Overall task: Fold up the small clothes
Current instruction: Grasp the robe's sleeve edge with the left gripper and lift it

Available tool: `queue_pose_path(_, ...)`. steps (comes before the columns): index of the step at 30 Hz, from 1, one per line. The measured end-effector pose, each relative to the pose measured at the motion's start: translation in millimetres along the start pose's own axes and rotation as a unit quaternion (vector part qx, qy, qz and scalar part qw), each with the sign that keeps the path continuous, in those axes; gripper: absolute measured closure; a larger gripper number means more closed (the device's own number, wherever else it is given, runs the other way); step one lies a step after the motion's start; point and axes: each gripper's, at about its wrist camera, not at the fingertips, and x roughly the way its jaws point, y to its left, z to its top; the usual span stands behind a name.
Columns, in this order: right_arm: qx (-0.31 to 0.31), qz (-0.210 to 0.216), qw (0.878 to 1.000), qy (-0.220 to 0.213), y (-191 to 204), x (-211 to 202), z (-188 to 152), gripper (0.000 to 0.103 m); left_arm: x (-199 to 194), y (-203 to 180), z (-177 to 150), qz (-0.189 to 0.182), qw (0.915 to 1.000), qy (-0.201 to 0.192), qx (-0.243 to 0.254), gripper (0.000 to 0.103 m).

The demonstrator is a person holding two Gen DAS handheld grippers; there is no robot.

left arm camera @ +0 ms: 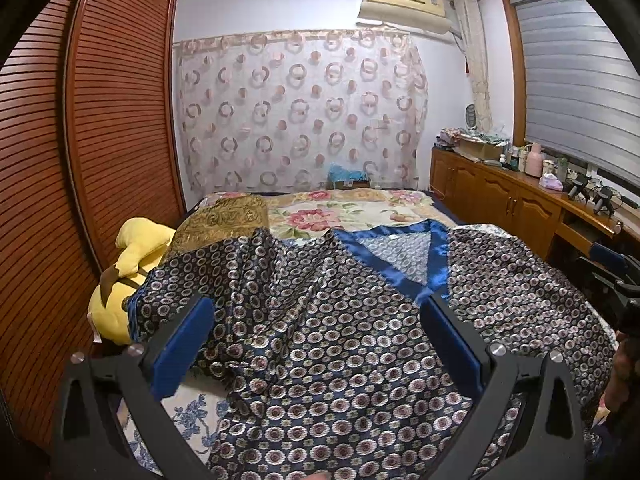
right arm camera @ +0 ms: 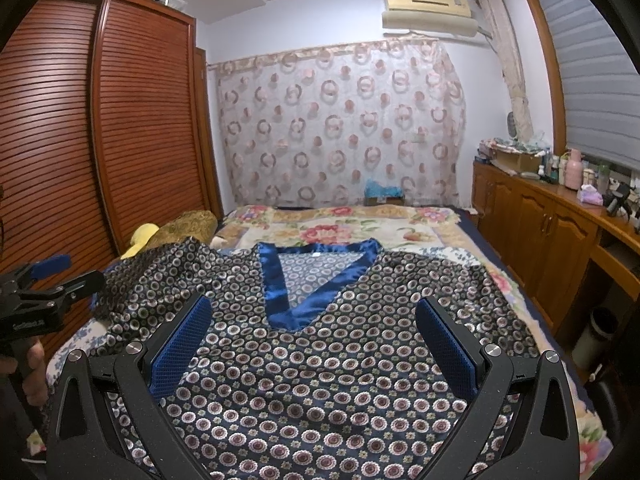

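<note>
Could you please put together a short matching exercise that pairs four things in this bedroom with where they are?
Things:
1. patterned shirt
2. yellow plush toy
3. air conditioner
4. pink bottle

Places:
A. high on the wall above the curtain
B. on the wooden cabinet top by the window
C. spread on the bed, collar away from the grippers
D. at the bed's edge beside the wardrobe

Pairs: 1-C, 2-D, 3-A, 4-B
</note>
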Motion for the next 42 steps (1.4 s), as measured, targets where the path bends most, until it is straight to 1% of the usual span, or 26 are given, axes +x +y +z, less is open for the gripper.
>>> queue_pose_path(8, -0.009, 0.018, 0.999, 0.025, 10.9, 20.7, -12.9, 0.000, 18.1, 19.5, -12.5, 0.017, 0.9996, 0.022, -0.003, 0.000)
queue_pose_path(16, -0.019, 0.043, 0.997, 0.055, 21.7, 40.1, -24.7, 0.000, 29.7, 47.5, -28.0, 0.031, 0.9986, 0.042, -0.013, 0.000)
queue_pose_path(19, -0.026, 0.054, 0.996, 0.065, 27.2, 46.5, -29.5, 0.000, 34.1, 66.0, -34.9, 0.030, 0.9978, 0.053, -0.025, 0.000)
queue_pose_path(24, -0.042, 0.074, 0.993, 0.084, 39.4, 57.4, -34.3, 0.000, 36.2, 99.5, -44.0, 0.025, 0.9972, 0.057, -0.042, 0.000)
queue_pose_path(28, -0.064, 0.084, 0.990, 0.092, 49.5, 67.0, -31.3, 0.000, 38.4, 127.3, -47.5, 0.026, 0.9962, 0.062, -0.055, 0.000)
queue_pose_path(32, -0.081, 0.092, 0.988, 0.096, 58.3, 79.6, -25.5, 0.000, 47.1, 152.4, -50.2, 0.024, 0.9948, 0.076, -0.063, 0.006)
queue_pose_path(34, -0.082, 0.099, 0.986, 0.104, 61.7, 86.9, -24.0, 0.000, 51.4, 160.1, -51.8, 0.021, 0.9942, 0.082, -0.066, 0.011)
queue_pose_path(36, -0.081, 0.110, 0.984, 0.114, 65.8, 94.3, -23.5, 0.000, 58.9, 167.7, -54.5, 0.014, 0.9929, 0.095, -0.070, 0.020)
queue_pose_path(38, -0.083, 0.117, 0.982, 0.121, 70.5, 98.4, -23.2, 0.000, 67.1, 175.5, -57.0, 0.011, 0.9912, 0.108, -0.077, 0.022)
queue_pose_path(41, -0.089, 0.129, 0.979, 0.132, 78.3, 105.3, -22.9, 0.000, 77.4, 180.2, -57.4, 0.006, 0.9893, 0.123, -0.078, 0.024)
queue_pose_path(42, -0.089, 0.133, 0.978, 0.135, 80.3, 106.9, -22.8, 0.000, 82.8, 181.7, -57.4, 0.006, 0.9884, 0.131, -0.077, 0.026)
